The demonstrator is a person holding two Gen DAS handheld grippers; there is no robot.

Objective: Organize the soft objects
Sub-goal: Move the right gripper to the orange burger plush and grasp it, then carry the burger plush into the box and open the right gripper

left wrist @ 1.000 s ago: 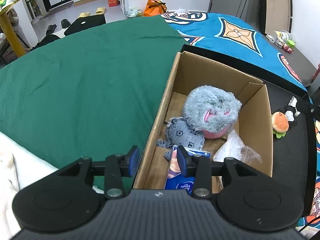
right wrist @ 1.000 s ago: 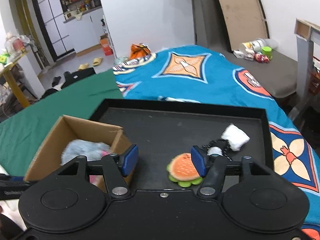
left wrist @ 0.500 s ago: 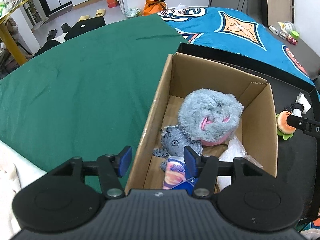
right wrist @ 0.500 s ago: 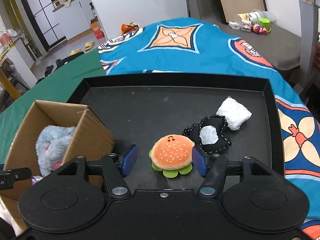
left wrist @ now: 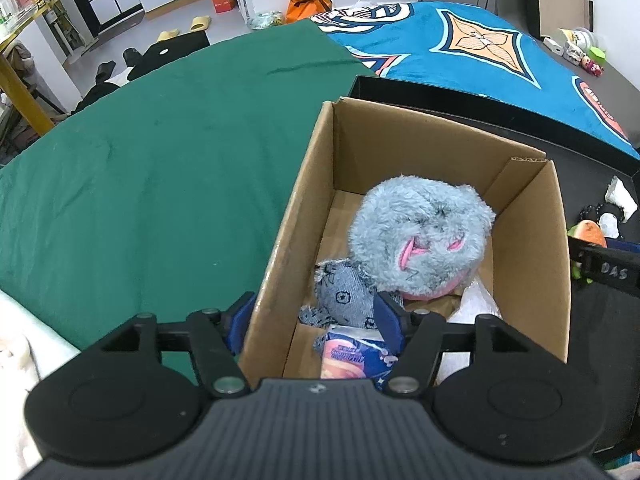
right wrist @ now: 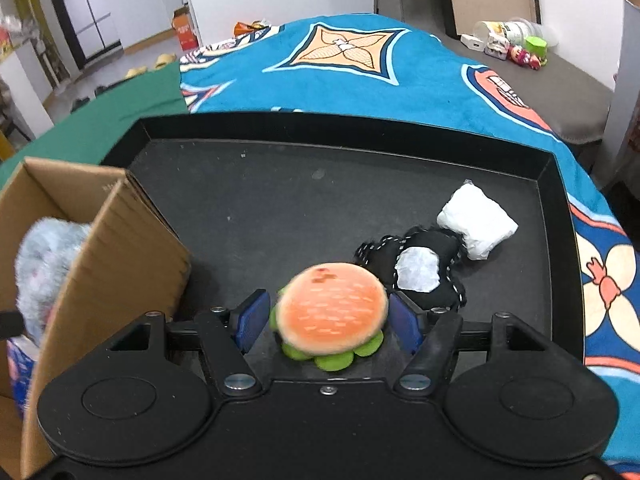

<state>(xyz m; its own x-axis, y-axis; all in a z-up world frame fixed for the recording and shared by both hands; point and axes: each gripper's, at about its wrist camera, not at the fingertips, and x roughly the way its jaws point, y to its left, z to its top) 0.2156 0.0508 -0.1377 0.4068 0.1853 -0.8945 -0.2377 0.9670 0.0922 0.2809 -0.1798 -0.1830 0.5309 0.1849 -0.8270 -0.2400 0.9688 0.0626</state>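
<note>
One burger plush (right wrist: 331, 307) sits between the wide-spread fingers of the right gripper (right wrist: 327, 322), touching neither pad. Left gripper (left wrist: 313, 320): fingers wide, straddling the cardboard box (left wrist: 298, 208) wall.

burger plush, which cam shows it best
The right wrist view: the burger plush sits whole, slightly blurred, between the open right tongs. The left wrist view shows only an orange sliver behind the right tongs' arm.

Bed (right wrist: 432, 80): green cloth (left wrist: 160, 168), blue patterned blanket (right wrist: 352, 64), black tray (right wrist: 320, 128) on top.
</note>
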